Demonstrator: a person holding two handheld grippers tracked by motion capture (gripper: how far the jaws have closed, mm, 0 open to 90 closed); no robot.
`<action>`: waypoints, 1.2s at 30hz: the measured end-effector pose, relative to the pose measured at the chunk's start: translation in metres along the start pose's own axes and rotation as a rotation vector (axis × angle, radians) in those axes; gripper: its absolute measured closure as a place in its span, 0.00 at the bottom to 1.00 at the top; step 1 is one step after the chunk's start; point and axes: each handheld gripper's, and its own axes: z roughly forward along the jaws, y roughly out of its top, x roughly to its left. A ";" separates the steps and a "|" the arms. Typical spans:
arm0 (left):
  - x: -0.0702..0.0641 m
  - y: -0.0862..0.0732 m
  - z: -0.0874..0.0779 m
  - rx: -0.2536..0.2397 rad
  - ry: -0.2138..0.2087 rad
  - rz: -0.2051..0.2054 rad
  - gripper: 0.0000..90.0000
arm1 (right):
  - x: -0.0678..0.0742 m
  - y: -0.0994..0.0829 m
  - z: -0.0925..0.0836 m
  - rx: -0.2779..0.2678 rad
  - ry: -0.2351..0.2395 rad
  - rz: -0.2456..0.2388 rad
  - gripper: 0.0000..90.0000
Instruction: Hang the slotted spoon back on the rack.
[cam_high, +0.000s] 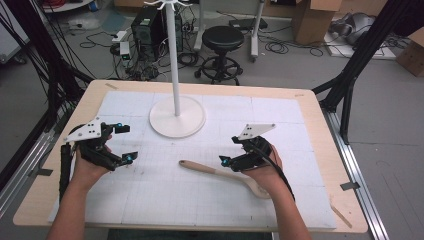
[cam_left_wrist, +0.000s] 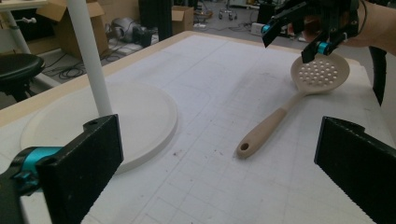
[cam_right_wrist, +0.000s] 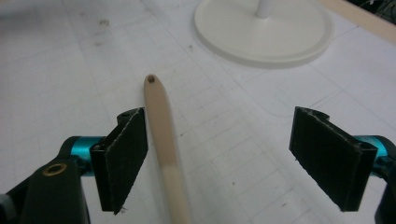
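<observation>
At the left of the high view, the left gripper (cam_high: 123, 142) is held in the person's left hand (cam_high: 89, 167) just above the white gridded mat (cam_high: 165, 200) that covers the wooden counter (cam_high: 320, 150). Its jaws stand wide apart with nothing between them, well to the left of the spoon's handle. In the left gripper view the two black pads (cam_left_wrist: 79, 172) frame bare mat, and the handle end lies ahead of them and apart.

Farther right, toward the back of the mat, stands the round white base (cam_high: 177, 116) of a stand, with its white pole (cam_high: 174, 60) rising upright from the middle.

In front of the base and to its right lies the slotted spoon (cam_high: 215, 171), flat on the mat. Its beige handle points left, with a small hole at the tip, and its perforated bowl (cam_left_wrist: 320, 72) lies at the right, partly under the person's right hand (cam_high: 265, 175).

The right gripper (cam_high: 231, 150) hovers over the spoon near the bowl end, open and not gripping. In the right gripper view the handle (cam_right_wrist: 163, 140) runs up between the two pads, close beside the left-hand pad (cam_right_wrist: 123, 156) and well apart from the other. Neither pad presses on it.
</observation>
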 end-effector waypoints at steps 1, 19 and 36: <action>-0.001 0.000 0.000 -0.002 0.001 -0.002 0.02 | 0.002 -0.001 0.003 0.024 -0.008 -0.003 0.21; 0.000 0.000 0.001 0.006 -0.001 -0.003 0.02 | 0.018 -0.015 0.054 0.290 0.044 -0.061 0.28; -0.001 0.000 0.003 0.010 -0.010 0.002 0.02 | 0.024 -0.016 0.063 0.384 0.084 -0.091 0.75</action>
